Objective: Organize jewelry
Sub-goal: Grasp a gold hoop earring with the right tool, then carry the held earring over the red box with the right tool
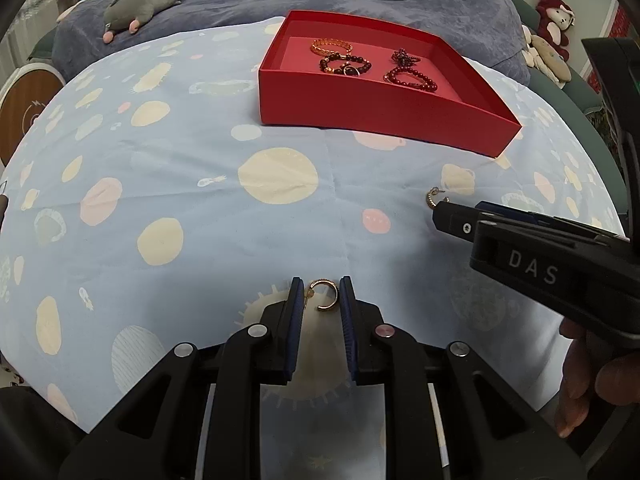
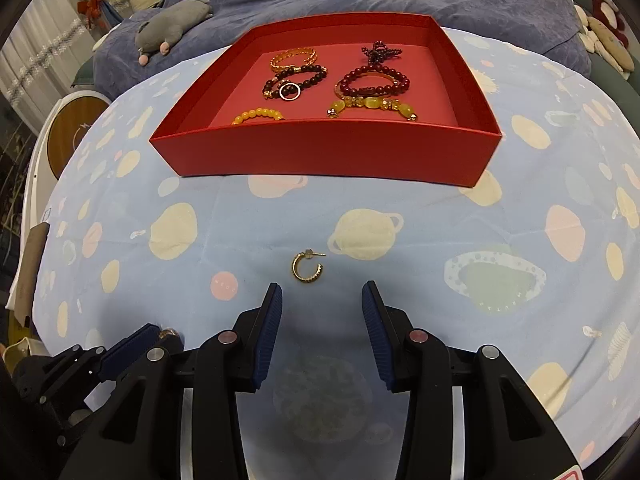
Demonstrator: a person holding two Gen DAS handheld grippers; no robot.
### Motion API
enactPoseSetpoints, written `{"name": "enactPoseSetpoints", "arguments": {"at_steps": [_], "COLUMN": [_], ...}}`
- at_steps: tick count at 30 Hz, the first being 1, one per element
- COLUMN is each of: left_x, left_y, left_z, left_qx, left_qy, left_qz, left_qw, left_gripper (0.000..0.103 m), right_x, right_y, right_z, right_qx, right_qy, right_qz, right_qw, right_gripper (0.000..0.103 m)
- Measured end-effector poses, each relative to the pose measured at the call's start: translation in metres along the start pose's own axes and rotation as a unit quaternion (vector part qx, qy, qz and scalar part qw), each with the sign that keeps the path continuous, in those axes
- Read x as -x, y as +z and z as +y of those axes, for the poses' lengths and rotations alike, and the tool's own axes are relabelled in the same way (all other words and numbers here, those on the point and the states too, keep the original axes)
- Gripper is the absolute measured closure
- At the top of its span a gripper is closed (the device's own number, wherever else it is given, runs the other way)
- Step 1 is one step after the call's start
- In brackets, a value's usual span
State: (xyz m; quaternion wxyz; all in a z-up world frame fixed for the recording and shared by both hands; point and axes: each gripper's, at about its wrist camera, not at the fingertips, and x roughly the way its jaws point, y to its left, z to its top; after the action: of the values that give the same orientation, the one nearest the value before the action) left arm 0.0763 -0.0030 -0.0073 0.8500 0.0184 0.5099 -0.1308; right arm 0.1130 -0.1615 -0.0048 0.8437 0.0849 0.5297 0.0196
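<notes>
My left claw (image 1: 320, 286) has its blue ribbed pads closed narrowly around a small gold half-hoop earring (image 1: 325, 296) lying on the pale blue cloth printed with planets (image 1: 180, 184); the hoop sits between the pads, its curve against the right-hand pad and its post end at the left one, so I take it as gripped.

My right claw (image 2: 322, 294) stands partly open with nothing between its pads, just short of a second gold half-hoop earring with a studded edge (image 2: 306, 267), which lies free on the cloth.

Beyond both sits the shallow red cardboard tray (image 2: 328, 152), holding beaded bracelets in dark red, amber and yellow (image 2: 372, 82) and a thin ring (image 2: 289, 91).

Seen from the left wrist, white letters "DAS" (image 1: 532, 266) are readable on the right claw's black body.
</notes>
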Motion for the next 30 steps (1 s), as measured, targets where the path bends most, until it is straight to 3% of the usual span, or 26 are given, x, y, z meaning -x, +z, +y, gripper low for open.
{"name": "enactPoseSetpoints", "arguments": {"at_steps": [4, 11, 30], "left_x": [-0.002, -0.004, 0.01], "left_y": [0.003, 0.007, -0.003], "left_z": [0.002, 0.002, -0.012], "left_qx": [-0.003, 0.001, -0.017], "left_qy": [0.004, 0.004, 0.013], "left_qz": [-0.002, -0.003, -0.003], "left_qw": [1.0, 1.0, 0.9998], "left_gripper": [0.085, 0.085, 0.085], "right_x": [-0.006, -0.008, 0.032], "right_y": [0.006, 0.005, -0.056], "right_z": [0.005, 0.008, -0.005], "right_qx": [0.01, 0.039, 0.02], "right_qy": [-0.004, -0.031, -0.021], "right_qz": [-0.003, -0.012, 0.002], "right_qw": [1.0, 0.999, 1.0], "right_gripper": [0.066, 0.086, 0.087]}}
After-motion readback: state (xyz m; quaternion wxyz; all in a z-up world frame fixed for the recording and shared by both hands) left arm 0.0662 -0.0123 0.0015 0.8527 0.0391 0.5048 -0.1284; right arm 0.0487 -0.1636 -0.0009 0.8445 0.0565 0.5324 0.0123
